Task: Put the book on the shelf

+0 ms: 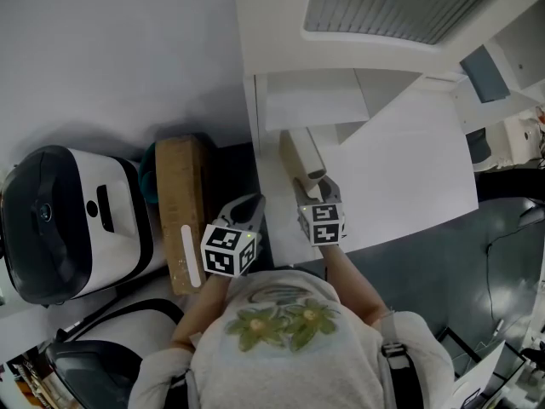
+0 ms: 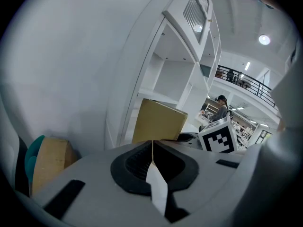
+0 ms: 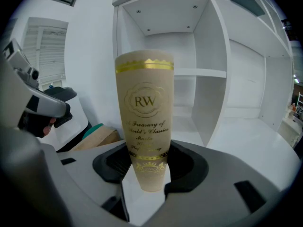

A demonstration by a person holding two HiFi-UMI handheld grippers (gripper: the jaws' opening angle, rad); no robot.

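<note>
At frame centre the right gripper (image 1: 315, 192), angled forward and down, has its fingers clamped on the book (image 3: 144, 122), which stands upright before the white shelf (image 3: 236, 79). Just to its left, the left gripper (image 1: 247, 207) points the same way, fingers pressed together on nothing.

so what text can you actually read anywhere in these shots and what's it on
"RW": gold monogram on the spine of the book, which is held in the right tool.
"Treasury of": gold script just under the monogram; a letter before it is unclear.
"World's Classics": the next line down on the spine.
Lower spine lines: too blurred to read.
Marker cubes: black-and-white square patterns only, no words.
</note>
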